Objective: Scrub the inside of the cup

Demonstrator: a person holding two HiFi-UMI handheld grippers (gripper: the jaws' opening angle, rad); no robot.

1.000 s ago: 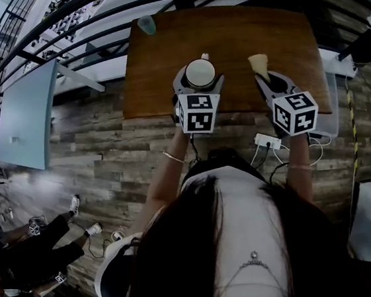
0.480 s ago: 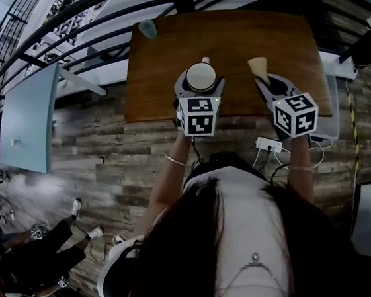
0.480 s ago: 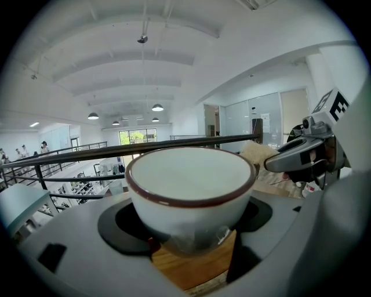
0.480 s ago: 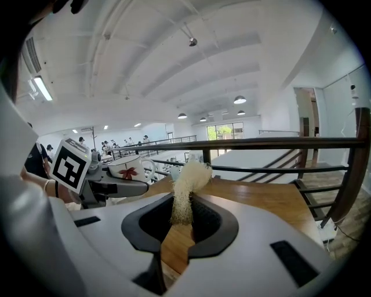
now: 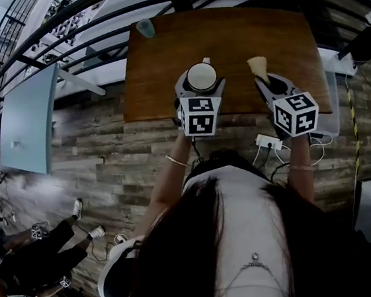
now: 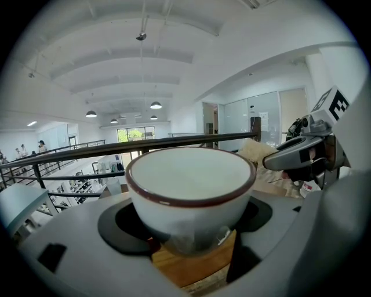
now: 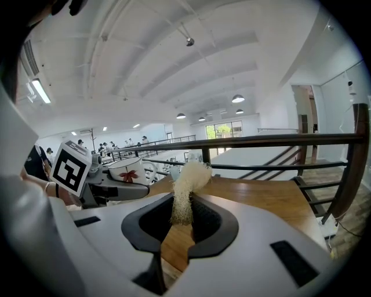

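A white cup (image 5: 201, 77) with a dark red rim (image 6: 191, 191) and a red leaf motif (image 7: 128, 171) is held upright above the near edge of the wooden table (image 5: 226, 36). My left gripper (image 5: 200, 91) is shut on its lower body. To the right, my right gripper (image 5: 266, 82) is shut on the lower end of a pale loofah scrubber (image 5: 258, 67), which stands up and curls leftward at its top (image 7: 186, 194). The scrubber is beside the cup, a hand's width apart, not inside it. In the left gripper view the scrubber (image 6: 254, 152) shows just past the rim.
A small teal cup (image 5: 146, 27) stands at the table's far left corner. A black railing (image 5: 91, 19) runs behind the table. A power strip (image 5: 267, 143) with cables lies on the plank floor near the person. A pale blue panel (image 5: 29, 116) stands at the left.
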